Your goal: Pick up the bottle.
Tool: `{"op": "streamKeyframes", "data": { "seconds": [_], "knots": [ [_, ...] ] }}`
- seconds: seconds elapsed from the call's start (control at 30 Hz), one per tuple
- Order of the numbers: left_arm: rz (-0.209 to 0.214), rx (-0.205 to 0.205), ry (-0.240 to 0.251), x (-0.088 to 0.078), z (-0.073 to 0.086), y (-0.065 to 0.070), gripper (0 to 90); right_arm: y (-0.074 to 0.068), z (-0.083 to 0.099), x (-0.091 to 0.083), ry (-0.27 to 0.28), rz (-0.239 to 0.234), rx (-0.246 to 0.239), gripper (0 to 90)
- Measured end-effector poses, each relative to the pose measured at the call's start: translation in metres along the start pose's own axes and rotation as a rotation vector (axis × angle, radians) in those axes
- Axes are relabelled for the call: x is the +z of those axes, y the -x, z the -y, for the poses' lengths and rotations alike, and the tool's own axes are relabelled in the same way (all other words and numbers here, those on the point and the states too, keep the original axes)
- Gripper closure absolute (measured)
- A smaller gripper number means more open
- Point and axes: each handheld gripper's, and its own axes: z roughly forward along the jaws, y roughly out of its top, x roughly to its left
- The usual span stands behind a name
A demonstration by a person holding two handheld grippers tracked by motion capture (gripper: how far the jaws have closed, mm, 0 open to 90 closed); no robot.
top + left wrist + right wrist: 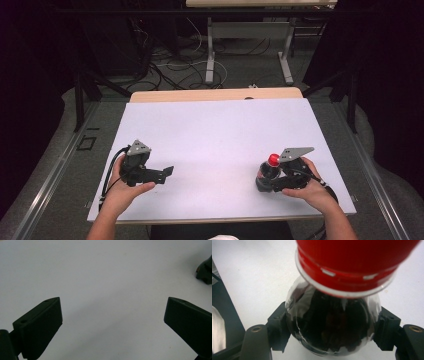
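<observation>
Now the right gripper (329, 340) clamps the bottle (329, 327) (red cap (273, 159)) upright on the table (215, 135), while the left gripper (162, 173) gapes, holding nothing.

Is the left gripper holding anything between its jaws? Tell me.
No, the left gripper has its jaws wide apart over the bare white table, with nothing between them.

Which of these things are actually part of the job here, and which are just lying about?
Part of the job:
- bottle with a red cap, clamped in the right gripper
- left gripper, open, holding nothing
- white table

Just lying about:
- cables on the floor behind
- second table farther back
</observation>
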Motion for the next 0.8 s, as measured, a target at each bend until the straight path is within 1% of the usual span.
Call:
{"op": "streamKeyframes", "data": {
  "seconds": [0.03, 0.07, 0.1, 0.13, 0.17, 0.2, 0.23, 0.27, 0.3, 0.33, 0.37, 0.47, 0.5, 0.53, 0.57, 0.6, 0.63, 0.67, 0.73, 0.77, 0.8],
  "knots": [
    [0.005, 0.002, -0.009, 0.0, 0.0, 0.0, 2.0, -0.001, 0.0, 0.0, -0.014, -0.006, -0.004, 29.3],
    [0.007, 0.005, -0.017, -0.001, -0.001, 0.0, 2.0, -0.003, -0.001, 0.001, -0.004, 0.004, -0.015, 29.4],
    [0.004, 0.009, -0.018, -0.001, -0.001, 0.0, 2.0, -0.005, -0.001, 0.001, -0.006, 0.015, -0.022, 29.4],
    [0.004, 0.019, -0.017, 0.0, -0.001, 0.0, 2.0, -0.006, -0.002, 0.001, -0.017, 0.014, -0.023, 29.4],
    [0.008, 0.019, -0.011, 0.0, -0.001, 0.0, 2.0, -0.007, -0.002, 0.002, -0.012, 0.018, -0.034, 29.4],
    [0.014, 0.021, -0.015, 0.0, -0.001, 0.001, 2.0, -0.008, -0.002, 0.001, -0.018, 0.014, -0.039, 29.5],
    [0.012, 0.025, -0.021, 0.0, -0.001, 0.001, 2.0, -0.008, -0.002, 0.003, 0.005, 0.016, -0.038, 29.6],
    [0.01, 0.026, -0.015, 0.0, -0.001, 0.001, 2.1, -0.008, -0.002, 0.003, 0.006, 0.017, -0.036, 29.7],
    [0.019, 0.026, -0.016, 0.0, -0.001, 0.002, 2.1, -0.008, -0.002, 0.002, 0.0, 0.024, -0.038, 29.8],
    [0.021, 0.027, -0.018, 0.0, -0.001, 0.003, 2.2, -0.009, -0.002, 0.003, 0.01, 0.026, -0.034, 29.8],
    [0.021, 0.033, -0.025, 0.0, -0.002, 0.003, 2.3, -0.01, -0.003, 0.004, 0.003, 0.026, -0.034, 29.9],
    [0.023, 0.04, -0.025, 0.0, -0.002, 0.004, 2.6, -0.013, -0.005, 0.006, 0.013, 0.026, -0.048, 30.0],
    [0.022, 0.038, -0.02, 0.001, -0.002, 0.006, 2.8, -0.016, -0.006, 0.007, 0.014, 0.021, -0.039, 30.0],
    [0.028, 0.041, -0.016, 0.002, -0.003, 0.007, 3.1, -0.018, -0.008, 0.007, 0.018, 0.019, -0.044, 30.0],
    [0.032, 0.047, -0.023, 0.002, -0.003, 0.009, 3.3, -0.02, -0.01, 0.007, 0.018, 0.017, -0.053, 30.0],
    [0.038, 0.047, -0.015, 0.003, -0.003, 0.011, 3.4, -0.023, -0.012, 0.006, 0.021, 0.019, -0.066, 30.0],
    [0.048, 0.057, -0.024, 0.003, -0.004, 0.013, 3.4, -0.025, -0.014, 0.006, 0.022, 0.009, -0.074, 29.9],
    [0.051, 0.064, -0.02, 0.004, -0.005, 0.015, 3.4, -0.028, -0.017, 0.006, 0.038, 0.012, -0.073, 29.9],
    [0.069, 0.075, -0.014, 0.005, -0.007, 0.02, 3.3, -0.034, -0.021, 0.006, 0.04, 0.002, -0.082, 30.0],
    [0.074, 0.087, -0.015, 0.004, -0.008, 0.023, 3.3, -0.037, -0.024, 0.007, 0.039, -0.001, -0.091, 30.0],
    [0.083, 0.091, -0.004, 0.005, -0.009, 0.026, 3.2, -0.04, -0.026, 0.008, 0.037, -0.003, -0.101, 30.0]
  ]
}}
